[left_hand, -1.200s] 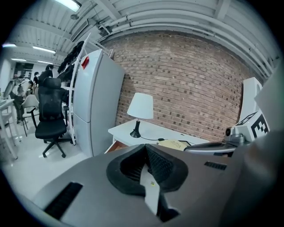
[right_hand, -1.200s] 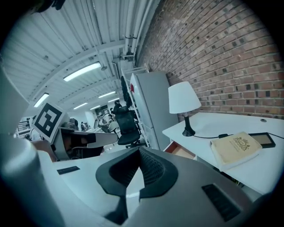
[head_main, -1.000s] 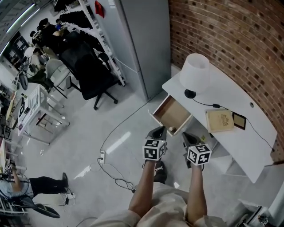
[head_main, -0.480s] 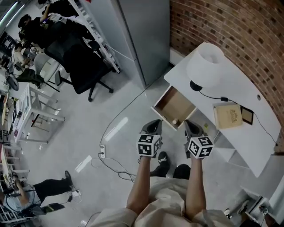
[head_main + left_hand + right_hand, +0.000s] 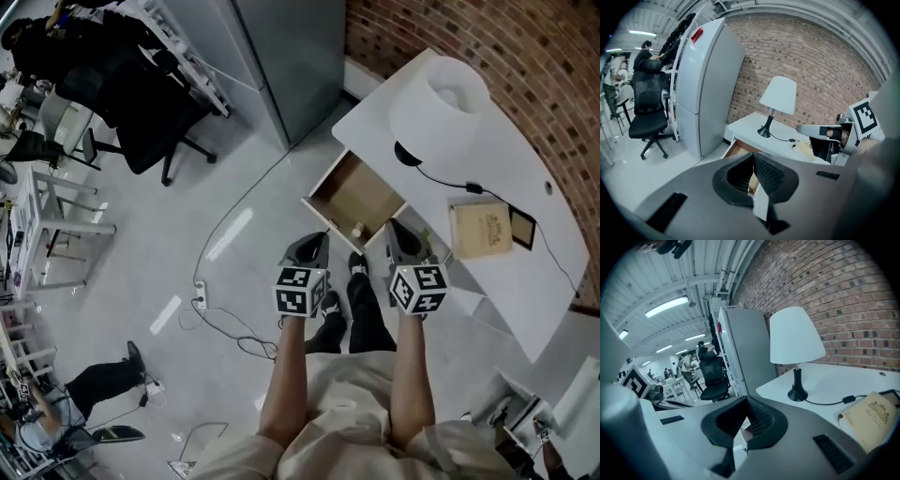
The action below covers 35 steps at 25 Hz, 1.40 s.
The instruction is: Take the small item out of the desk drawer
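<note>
Brick wall [image 5: 525, 56] backs a white curved surface [image 5: 530, 281] carrying a lamp [image 5: 441, 98] and a tan book [image 5: 480, 230]. A grey cabinet [image 5: 291, 47] stands off its end, with an office chair [image 5: 141, 103] further out on the pale floor. The drawer [image 5: 349, 192] under the surface is pulled fully out, so its inside is open from above. The small item [image 5: 357, 228] sits in the near corner of the drawer, against the front panel, untouched, with nothing else seen in there.

The person stands facing the drawer with both arms forward. The left gripper [image 5: 317, 242] is just outside the drawer front and the right gripper [image 5: 398, 230] is at the drawer's near right corner, by the surface edge. Both point forward and somewhat down, likely lined up for a reach in. The left gripper's jaws are pressed together with nothing between them, and its own view looks over them to the drawer and lamp. The right gripper's jaws are likewise closed on nothing, looking at the lamp base and book.

Judgement: this is the approach stage and the pick has not started. The right gripper is nearer the item, so it probably takes it. It would need to open its jaws and tip down into that corner, and the front panel close by leaves little room
</note>
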Each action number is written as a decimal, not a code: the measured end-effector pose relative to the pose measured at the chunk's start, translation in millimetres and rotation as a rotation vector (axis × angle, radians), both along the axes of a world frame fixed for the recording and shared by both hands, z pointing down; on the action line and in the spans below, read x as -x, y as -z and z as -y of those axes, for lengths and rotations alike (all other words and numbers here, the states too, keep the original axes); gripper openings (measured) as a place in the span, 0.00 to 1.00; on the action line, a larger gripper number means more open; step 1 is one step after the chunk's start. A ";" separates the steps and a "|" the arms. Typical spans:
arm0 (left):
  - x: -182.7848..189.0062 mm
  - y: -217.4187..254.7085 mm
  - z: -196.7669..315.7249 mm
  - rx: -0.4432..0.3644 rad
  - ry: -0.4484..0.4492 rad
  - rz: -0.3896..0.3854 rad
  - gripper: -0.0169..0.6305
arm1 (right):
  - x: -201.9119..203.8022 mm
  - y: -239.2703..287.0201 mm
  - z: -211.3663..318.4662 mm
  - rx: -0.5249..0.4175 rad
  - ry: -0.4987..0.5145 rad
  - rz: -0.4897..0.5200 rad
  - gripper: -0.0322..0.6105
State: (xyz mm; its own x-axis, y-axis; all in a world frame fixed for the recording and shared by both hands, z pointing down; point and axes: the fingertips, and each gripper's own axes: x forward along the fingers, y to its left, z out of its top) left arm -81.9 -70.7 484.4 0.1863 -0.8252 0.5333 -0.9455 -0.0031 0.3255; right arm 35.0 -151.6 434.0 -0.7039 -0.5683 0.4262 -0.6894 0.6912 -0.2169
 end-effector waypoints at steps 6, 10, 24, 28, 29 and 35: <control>5.6 -15.0 29.9 0.010 0.054 -0.035 0.05 | 24.8 -24.8 33.3 -0.031 0.159 -0.115 0.09; 0.1 -33.7 42.8 0.022 0.014 -0.029 0.05 | 35.1 -63.6 43.7 -0.040 0.291 -0.202 0.09; -7.7 -109.0 39.5 0.061 -0.018 -0.072 0.05 | 52.9 -213.6 27.8 0.032 0.735 -0.411 0.09; -12.8 -140.7 32.0 0.090 -0.005 -0.093 0.05 | 53.2 -253.3 15.7 0.049 0.857 -0.467 0.09; -14.1 -149.7 30.8 0.097 -0.001 -0.101 0.05 | 53.6 -263.7 13.7 0.050 0.889 -0.475 0.09; -26.9 -193.5 28.2 0.120 0.014 -0.141 0.05 | 55.5 -316.1 2.4 0.071 1.068 -0.517 0.09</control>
